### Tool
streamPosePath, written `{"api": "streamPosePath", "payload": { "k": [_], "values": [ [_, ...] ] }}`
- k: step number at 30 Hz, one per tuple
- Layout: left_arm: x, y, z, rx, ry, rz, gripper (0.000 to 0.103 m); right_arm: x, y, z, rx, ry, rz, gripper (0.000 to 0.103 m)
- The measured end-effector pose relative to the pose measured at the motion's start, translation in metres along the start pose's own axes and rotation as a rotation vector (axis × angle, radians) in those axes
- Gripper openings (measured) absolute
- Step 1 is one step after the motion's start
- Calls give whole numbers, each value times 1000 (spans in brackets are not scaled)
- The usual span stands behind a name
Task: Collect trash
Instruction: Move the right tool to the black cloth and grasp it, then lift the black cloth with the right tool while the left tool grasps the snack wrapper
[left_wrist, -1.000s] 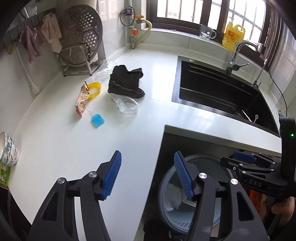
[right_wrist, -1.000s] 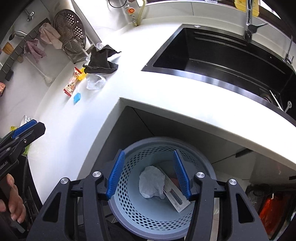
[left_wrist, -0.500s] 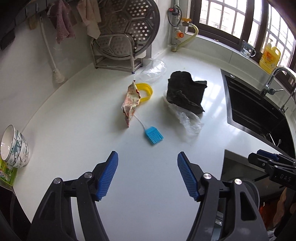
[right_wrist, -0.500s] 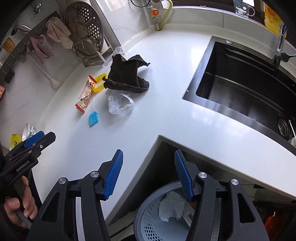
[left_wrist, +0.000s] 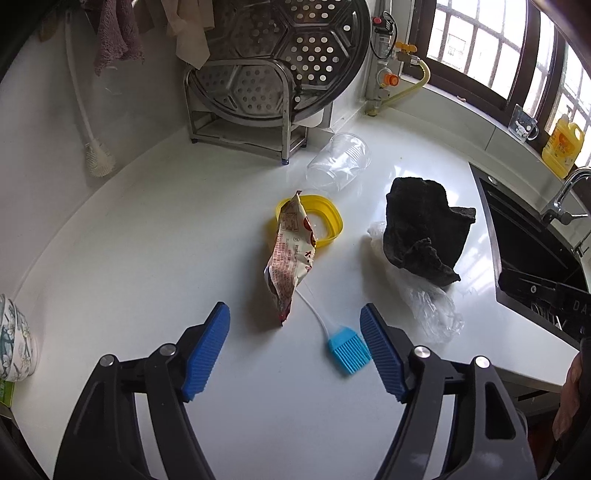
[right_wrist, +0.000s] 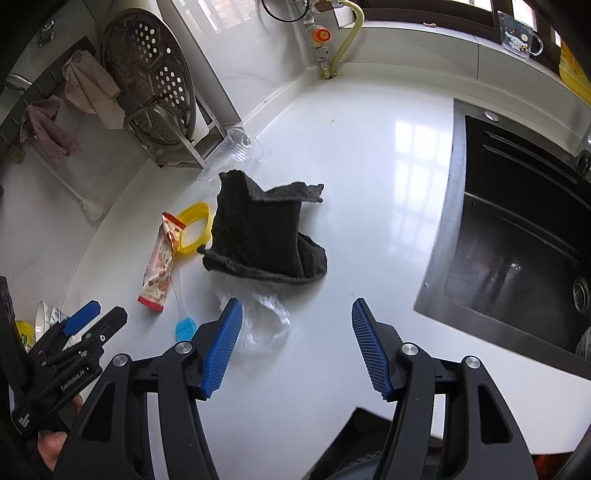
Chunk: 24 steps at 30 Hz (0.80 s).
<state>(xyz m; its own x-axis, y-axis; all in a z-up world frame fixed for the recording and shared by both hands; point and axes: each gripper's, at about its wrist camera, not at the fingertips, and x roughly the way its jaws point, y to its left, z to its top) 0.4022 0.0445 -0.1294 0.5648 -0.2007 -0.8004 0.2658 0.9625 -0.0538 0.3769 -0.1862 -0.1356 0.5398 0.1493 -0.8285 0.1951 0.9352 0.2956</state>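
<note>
A crumpled snack wrapper (left_wrist: 291, 258) lies on the white counter (left_wrist: 147, 258), partly over a yellow ring lid (left_wrist: 328, 221). My left gripper (left_wrist: 295, 350) is open and empty just in front of the wrapper. A clear plastic bag (left_wrist: 428, 306) lies beside a black cloth (left_wrist: 421, 229), and a clear plastic cup (left_wrist: 340, 162) lies on its side behind. In the right wrist view, my right gripper (right_wrist: 295, 343) is open and empty above the counter, its left finger over the plastic bag (right_wrist: 266, 321). The wrapper (right_wrist: 160, 266), cloth (right_wrist: 266, 236) and cup (right_wrist: 232, 151) show there too.
A blue silicone brush (left_wrist: 347, 350) lies by my left gripper's right finger. A steamer rack (left_wrist: 273, 70) stands at the back wall. The black sink (right_wrist: 517, 236) is to the right. Bowls (left_wrist: 14, 339) sit at the counter's left edge.
Both grippers have moved away from the trash basket below the counter and forward over the counter toward the wrapper and plastic bag. Both stay open and empty.
</note>
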Motion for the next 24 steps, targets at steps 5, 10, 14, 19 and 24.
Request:
{"api": "streamPosePath", "payload": {
  "k": [5,10,14,19,24],
  "values": [
    [21,-1,7,7,-5,-14,72,32,-3,23,46,23,13,59],
    [38,-1,8,1,2,-37,73,56,-8,38,86,38,38,59],
    [45,-1,5,-5,1,-48,73,69,-10,45,113,43,63,59],
    [51,2,6,-11,1,-48,73,74,-3,46,91,33,67,59],
    [58,4,10,-13,-5,-49,74,71,4,46,58,26,78,29]
  ]
}}
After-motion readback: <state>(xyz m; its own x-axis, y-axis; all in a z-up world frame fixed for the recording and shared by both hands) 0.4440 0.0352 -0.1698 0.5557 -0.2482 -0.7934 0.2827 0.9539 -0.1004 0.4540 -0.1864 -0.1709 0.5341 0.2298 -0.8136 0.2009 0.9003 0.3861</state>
